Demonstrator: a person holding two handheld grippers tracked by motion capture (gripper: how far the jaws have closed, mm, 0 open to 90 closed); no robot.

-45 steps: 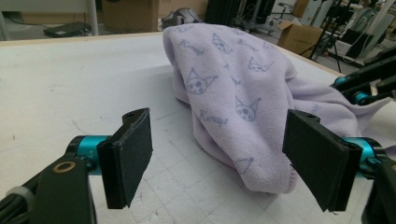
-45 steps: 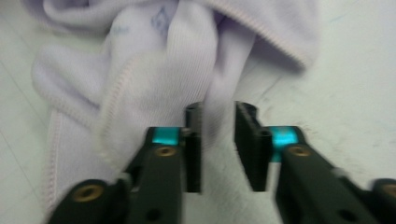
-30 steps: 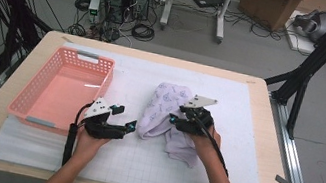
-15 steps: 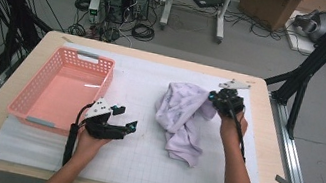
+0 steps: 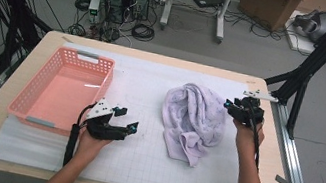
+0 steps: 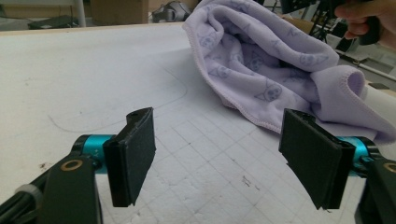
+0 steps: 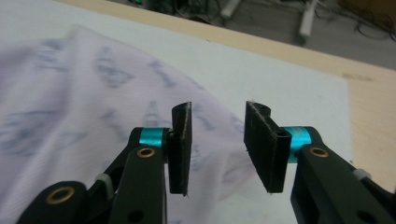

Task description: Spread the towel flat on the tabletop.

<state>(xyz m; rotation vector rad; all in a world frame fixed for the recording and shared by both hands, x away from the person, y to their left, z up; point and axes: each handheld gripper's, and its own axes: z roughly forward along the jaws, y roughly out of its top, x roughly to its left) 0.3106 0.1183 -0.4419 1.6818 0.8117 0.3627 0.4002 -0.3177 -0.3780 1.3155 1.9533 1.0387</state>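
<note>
A lavender towel (image 5: pixel 194 120) lies crumpled on the white mat, right of the middle. My right gripper (image 5: pixel 231 107) hovers just off the towel's right edge, near the table's right side. In the right gripper view its jaws (image 7: pixel 217 140) have just been opening and stand apart with nothing between them, the towel (image 7: pixel 70 107) lying below and beyond. My left gripper (image 5: pixel 126 128) rests low on the mat, left of the towel and pointing at it. Its jaws (image 6: pixel 219 154) are wide open and empty, with the towel (image 6: pixel 261 60) a short way ahead.
An empty pink basket (image 5: pixel 62 89) stands at the table's left, close beside my left hand. The white gridded mat (image 5: pixel 152 84) covers most of the wooden table (image 5: pixel 276 157). The hand holding the right gripper (image 6: pixel 369 18) appears beyond the towel in the left gripper view.
My right gripper pulled part of the towel to the right, then let go and moved on to the right. The towel now lies farther right. The left gripper stayed put.
</note>
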